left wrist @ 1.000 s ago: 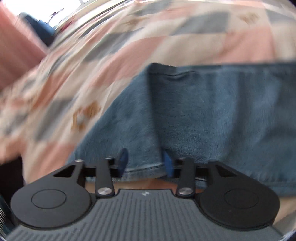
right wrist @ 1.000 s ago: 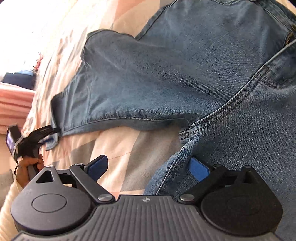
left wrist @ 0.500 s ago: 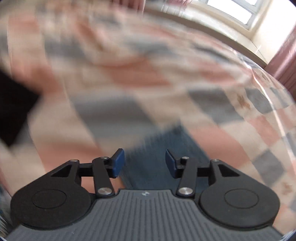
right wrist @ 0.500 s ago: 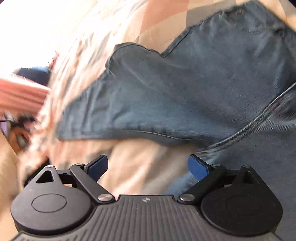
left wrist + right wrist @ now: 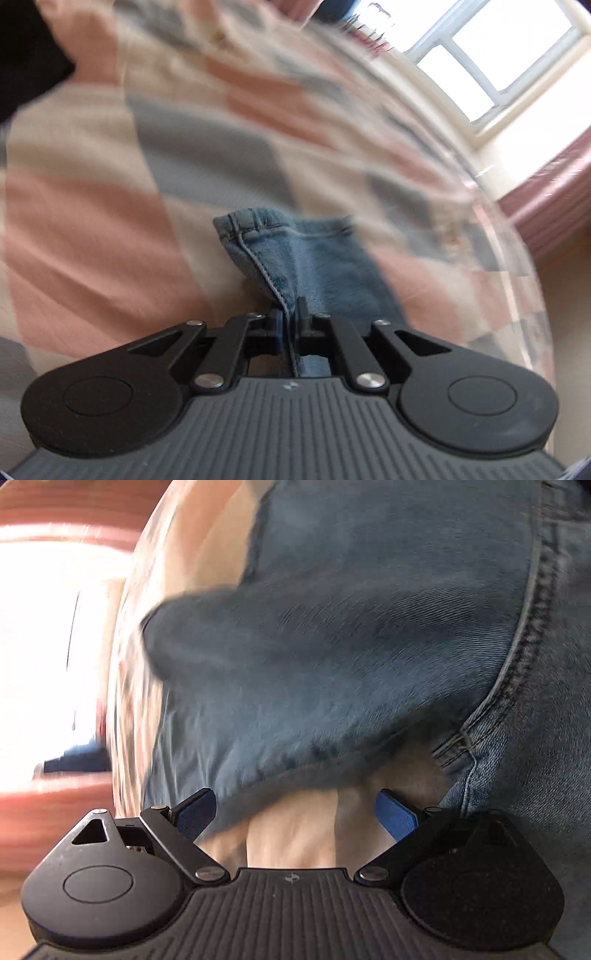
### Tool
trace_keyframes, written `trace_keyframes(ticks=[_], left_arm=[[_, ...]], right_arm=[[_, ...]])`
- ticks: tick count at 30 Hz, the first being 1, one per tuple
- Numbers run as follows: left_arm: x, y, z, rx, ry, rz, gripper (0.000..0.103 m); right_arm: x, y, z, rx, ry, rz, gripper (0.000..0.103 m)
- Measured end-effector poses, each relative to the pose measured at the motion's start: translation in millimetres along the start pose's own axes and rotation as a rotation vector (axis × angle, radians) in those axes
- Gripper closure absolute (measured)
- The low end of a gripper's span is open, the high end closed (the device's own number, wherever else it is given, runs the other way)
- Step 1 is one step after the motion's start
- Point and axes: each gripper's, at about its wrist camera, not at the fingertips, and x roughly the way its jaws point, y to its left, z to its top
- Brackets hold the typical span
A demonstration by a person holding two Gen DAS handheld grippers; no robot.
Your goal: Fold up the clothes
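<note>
Blue denim jeans lie on a checked bedspread. In the left wrist view my left gripper [image 5: 287, 320] is shut on the side seam of a jeans leg [image 5: 295, 258] near its hem, and the cloth runs up from the jaws. In the right wrist view my right gripper [image 5: 295, 812] is open, with its blue pads [image 5: 397, 814] wide apart just above the bedspread at the lower edge of the other jeans leg [image 5: 332, 657]. The crotch seam [image 5: 454, 746] lies to its right. Nothing is between its pads.
The bedspread [image 5: 184, 147] has pink, grey and cream squares. A window [image 5: 498, 55] and pink curtains [image 5: 554, 206] are at the far right in the left wrist view. Bright window light [image 5: 48, 646] fills the left of the right wrist view.
My left gripper has shut on the jeans leg near its hem and swung round. My right gripper has moved closer to the other leg and stays open.
</note>
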Motion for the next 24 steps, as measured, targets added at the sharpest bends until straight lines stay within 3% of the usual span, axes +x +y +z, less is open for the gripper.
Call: trace_keyframes(ticks=[3, 5, 7, 9, 11, 13, 16, 20, 24], left_arm=[[-82.9, 10.1, 9.6, 0.019, -0.095, -0.054, 0.1], [-139.0, 30.9, 13.3, 0.056, -0.177, -0.018, 0.1], [-178.6, 62.6, 12.7, 0.06, -0.199, 0.021, 0.099], [-186.7, 94.3, -7.0, 0.127, -0.155, 0.13, 0.095], [-168.7, 131.7, -33.5, 0.168, -0.052, 0.249, 0.091], [-149.7, 165.1, -54.9, 0.113, 0.046, 0.313, 0.088], [-158.5, 172.8, -61.7, 0.003, 0.005, 0.29, 0.089], [-184.4, 152.0, -68.3, 0.061, -0.004, 0.276, 0.083], [-202.9, 134.4, -69.4, 0.063, -0.018, 0.15, 0.083]], right_arm=[[-3.0, 6.9, -3.7, 0.029, -0.03, 0.011, 0.011], [-6.4, 13.9, -7.8, 0.011, -0.006, 0.036, 0.016], [-11.3, 20.1, -13.3, -0.015, 0.034, 0.051, 0.016], [-15.5, 23.2, -19.1, -0.041, 0.085, 0.062, 0.016], [-16.9, 22.6, -24.9, -0.063, 0.127, 0.046, 0.014], [-16.6, 17.6, -31.6, -0.067, 0.144, 0.016, 0.014], [-17.9, 9.4, -41.0, -0.051, 0.182, -0.013, 0.015], [-29.4, 7.3, -48.3, -0.103, 0.173, -0.016, 0.015], [-26.7, 8.5, -44.4, -0.064, 0.122, 0.033, 0.024]])
